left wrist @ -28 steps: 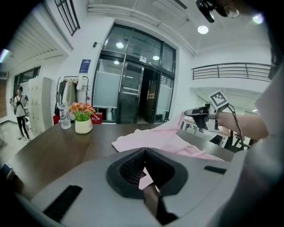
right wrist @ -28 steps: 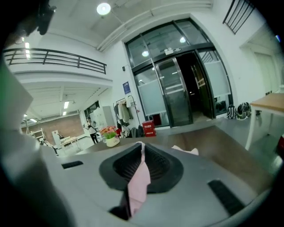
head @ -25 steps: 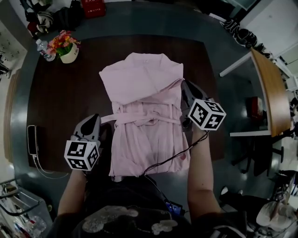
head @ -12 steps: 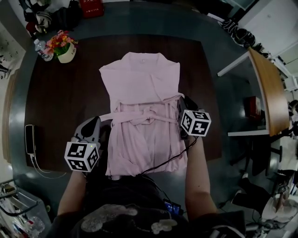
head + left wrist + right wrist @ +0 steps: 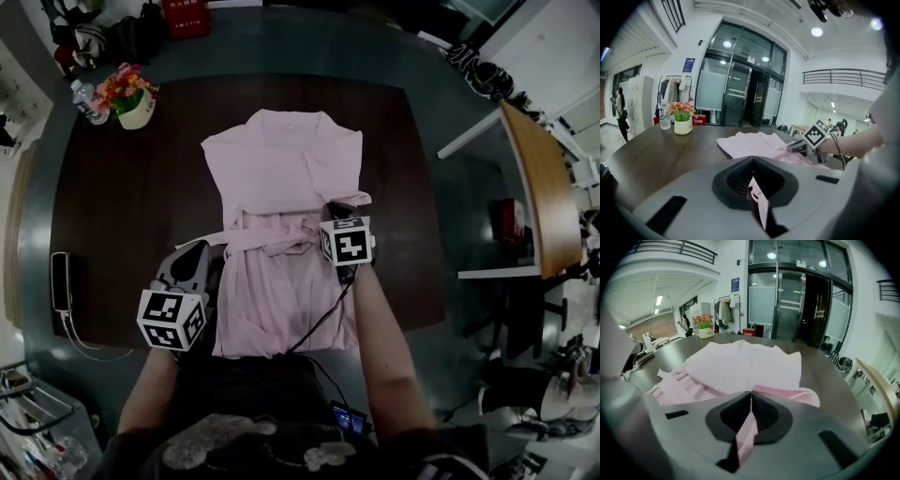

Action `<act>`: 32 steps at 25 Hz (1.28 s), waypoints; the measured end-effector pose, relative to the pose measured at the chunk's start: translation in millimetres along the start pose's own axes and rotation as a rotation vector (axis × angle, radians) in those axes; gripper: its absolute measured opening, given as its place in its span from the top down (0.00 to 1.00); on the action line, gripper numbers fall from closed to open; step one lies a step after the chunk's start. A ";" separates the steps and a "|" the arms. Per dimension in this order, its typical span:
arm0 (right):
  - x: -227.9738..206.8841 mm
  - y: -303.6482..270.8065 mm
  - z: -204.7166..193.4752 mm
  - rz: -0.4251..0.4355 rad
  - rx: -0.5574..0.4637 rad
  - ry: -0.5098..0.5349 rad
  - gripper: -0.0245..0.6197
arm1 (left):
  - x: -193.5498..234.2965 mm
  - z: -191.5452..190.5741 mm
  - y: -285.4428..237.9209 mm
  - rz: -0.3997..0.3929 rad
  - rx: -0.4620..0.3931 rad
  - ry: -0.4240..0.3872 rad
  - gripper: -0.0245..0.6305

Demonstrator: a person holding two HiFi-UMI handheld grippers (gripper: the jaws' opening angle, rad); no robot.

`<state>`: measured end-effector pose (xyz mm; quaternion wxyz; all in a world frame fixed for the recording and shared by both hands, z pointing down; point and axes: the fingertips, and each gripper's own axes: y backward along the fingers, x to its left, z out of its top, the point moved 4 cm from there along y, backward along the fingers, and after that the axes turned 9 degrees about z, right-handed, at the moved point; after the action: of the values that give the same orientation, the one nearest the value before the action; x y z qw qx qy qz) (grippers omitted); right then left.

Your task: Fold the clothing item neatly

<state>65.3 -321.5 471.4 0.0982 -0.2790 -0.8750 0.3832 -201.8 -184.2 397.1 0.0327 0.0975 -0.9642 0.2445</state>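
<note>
Left claw (image 5: 753, 183) grips, right claw (image 5: 751, 401) closes on 1 pink robe (image 5: 281, 169).

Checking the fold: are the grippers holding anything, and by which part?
Both hold the pink robe: left gripper on its left edge, right gripper on its right edge at the waist.

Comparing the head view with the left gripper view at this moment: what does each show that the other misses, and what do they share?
Head view only: the left gripper's marker cube, and the pink garment's whole outline down to its hem. Left gripper view only: that gripper's jaws shut on a fold of the garment, plus the glass doors behind. Both: the dark table, the garment, the flower pot and the bottle.
</note>
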 end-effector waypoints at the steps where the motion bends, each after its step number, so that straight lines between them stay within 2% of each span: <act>1: -2.8 1.3 5.2 -0.005 -0.009 0.006 0.96 | 1.1 -1.0 -0.2 0.003 0.004 0.001 0.95; 9: -62.6 6.8 54.5 -0.081 -0.133 0.015 0.96 | 7.1 -8.7 -4.1 0.047 0.025 0.028 0.95; 12: -91.3 0.5 67.5 -0.125 -0.186 -0.019 0.96 | 10.3 -11.2 -5.1 0.069 0.027 0.044 0.95; 15: -118.0 -0.2 73.5 -0.210 -0.237 -0.029 0.96 | 11.3 -15.0 -3.8 0.094 0.022 0.066 0.95; 18: -126.0 7.9 73.2 -0.222 -0.265 -0.064 0.96 | 11.1 -18.0 -1.1 0.106 0.012 0.088 0.95; 23: -100.8 49.9 52.4 -0.179 -0.330 -0.104 0.96 | 5.2 -30.3 13.8 0.083 0.003 0.083 0.95; 26: -70.7 84.4 31.5 -0.117 -0.395 -0.117 0.96 | 0.0 -42.8 31.8 0.053 -0.011 0.093 0.95; 28: -45.6 106.8 9.5 -0.079 -0.437 -0.144 0.96 | -5.5 -55.0 47.5 0.025 -0.020 0.099 0.95; 32: 5.5 154.4 -53.2 -0.090 -0.487 -0.196 0.96 | -24.5 -78.6 88.6 -0.051 -0.058 0.068 0.95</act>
<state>145.0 -200.7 395.8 -0.0399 -0.2168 -0.9583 0.1816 -194.7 -66.1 422.2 0.0743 0.1125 -0.9664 0.2188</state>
